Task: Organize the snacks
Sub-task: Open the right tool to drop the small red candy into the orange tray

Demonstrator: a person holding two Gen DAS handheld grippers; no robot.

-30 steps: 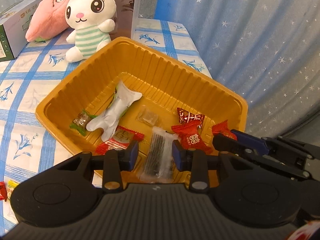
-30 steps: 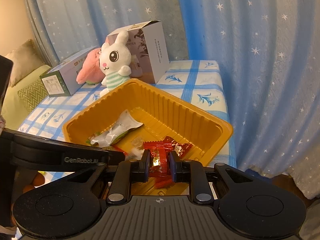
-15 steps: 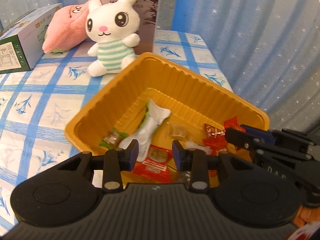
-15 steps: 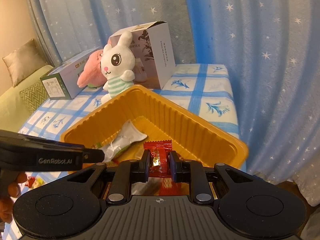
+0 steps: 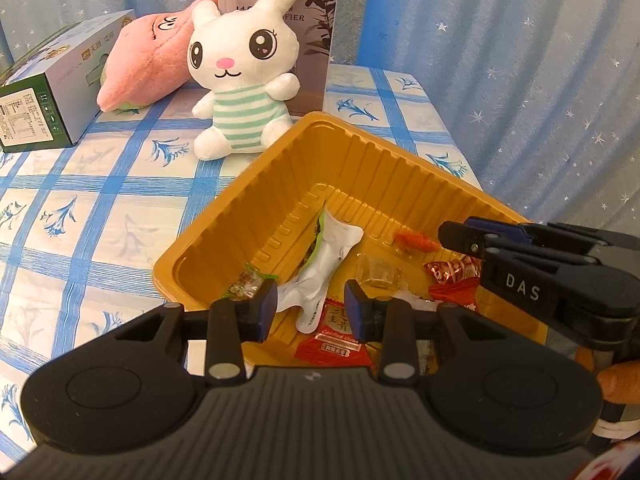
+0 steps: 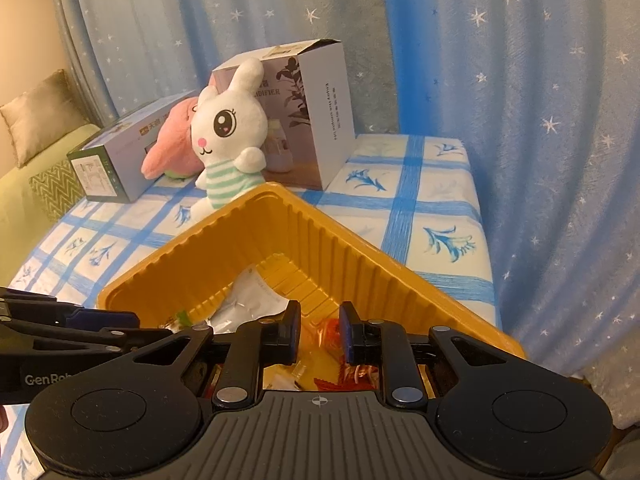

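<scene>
A yellow ribbed tray [image 5: 240,196] lies on the checked cloth and holds several wrapped snacks. Among them are a long white packet [image 5: 328,256], a red packet [image 5: 334,344] and a green-ended sweet [image 5: 246,284]. My left gripper [image 5: 310,310] hovers open over the tray's near side, with nothing between its pads. My right gripper [image 6: 320,332] is over the tray [image 6: 224,220] with its jaws opening and nothing between them. A small orange-red sweet [image 5: 414,242] lies just past the right gripper's tip [image 5: 452,236]. More red wrappers [image 6: 328,330] show below its fingers.
Behind the tray sit a white rabbit plush [image 5: 244,80], a pink plush [image 5: 148,68], a tall printed box [image 5: 316,32] and a green-white box [image 5: 48,92]. Blue star curtains [image 5: 520,80] hang beyond the table's far and right edges. A finger [image 5: 616,384] shows at lower right.
The right gripper held a red sweet packet between its pads; now the pads have parted and the packet is gone from them. Both grippers shifted across the tray.
</scene>
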